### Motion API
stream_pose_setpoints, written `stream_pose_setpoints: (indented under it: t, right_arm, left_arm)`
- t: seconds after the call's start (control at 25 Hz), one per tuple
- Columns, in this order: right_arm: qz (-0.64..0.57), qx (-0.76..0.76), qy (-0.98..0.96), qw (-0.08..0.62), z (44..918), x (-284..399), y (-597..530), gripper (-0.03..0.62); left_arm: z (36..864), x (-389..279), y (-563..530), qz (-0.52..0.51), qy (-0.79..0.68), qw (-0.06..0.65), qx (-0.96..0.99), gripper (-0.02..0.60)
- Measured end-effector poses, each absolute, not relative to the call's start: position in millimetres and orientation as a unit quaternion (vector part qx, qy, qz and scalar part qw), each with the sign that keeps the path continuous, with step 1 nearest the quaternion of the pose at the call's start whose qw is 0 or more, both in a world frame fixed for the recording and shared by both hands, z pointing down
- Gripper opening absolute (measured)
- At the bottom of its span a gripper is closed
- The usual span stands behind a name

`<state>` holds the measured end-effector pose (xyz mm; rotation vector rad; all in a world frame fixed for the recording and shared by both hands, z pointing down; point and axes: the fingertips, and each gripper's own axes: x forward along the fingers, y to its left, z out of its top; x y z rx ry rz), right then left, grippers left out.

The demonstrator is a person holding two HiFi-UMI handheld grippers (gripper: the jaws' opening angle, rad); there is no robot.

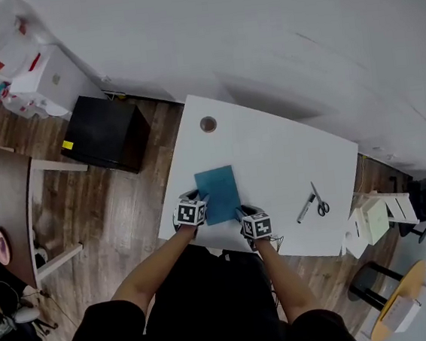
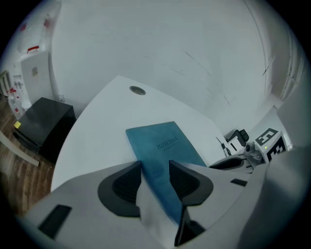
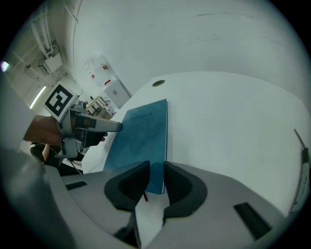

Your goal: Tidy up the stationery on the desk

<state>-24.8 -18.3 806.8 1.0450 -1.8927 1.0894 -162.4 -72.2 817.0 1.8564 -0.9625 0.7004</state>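
Two pairs of tongs, one book: I have the left tongs (image 2: pixel 155 168) pinched down on the near left corner of the teal rectangular soft-cover notebook (image 1: pixel 218 194), and the right tongs (image 3: pixel 156 170) pinched on its near right corner. In each gripper view the cover runs straight between the dark jaw pads with no slack to either side. Taking it by both corners of the near edge looks like the way to keep a limp, flat book level and square while it is shifted; a single grip would likely let it droop or swing. The notebook sits at the near edge of the white counter (image 1: pixel 272 152), left of centre, with its long sides running away from me, its far end on or just above the top and its near end in the jaws. Its cover is matt and slightly mottled, with a small printed title near the far end and a thin pale edge of pages along the right side. Well apart to the right, a pale pen with a dark tip (image 1: pixel 306 209) and dark-handled metal scissors (image 1: pixel 320 201) lie side by side, untouched and, I judge, next in line.
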Motion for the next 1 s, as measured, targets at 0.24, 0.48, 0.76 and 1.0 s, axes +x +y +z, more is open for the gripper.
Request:
stream_pose_setpoints:
  t: [0.24, 0.48, 0.76, 1.0]
  right_arm:
    - [0.441, 0.429, -0.714, 0.334, 809.8, -46.9, -6.4, 0.098]
    - [0.463, 0.449, -0.697, 0.314, 809.5, -50.8, -6.9, 0.098]
    - [0.469, 0.438, -0.704, 0.305, 809.8, -89.2, -22.4, 0.098]
    - [0.465, 0.427, -0.712, 0.307, 810.2, -120.4, -33.1, 0.098]
  left_arm:
    - [817.2, -169.4, -91.8, 0.288, -0.37, 0.429, 0.772, 0.179]
    - [814.8, -168.8, -94.1, 0.287, -0.351, 0.419, 0.787, 0.179]
    - [814.3, -198.3, -122.9, 0.261, -0.38, 0.426, 0.779, 0.179]
    - [815.6, -221.9, -144.1, 0.262, -0.387, 0.422, 0.777, 0.179]
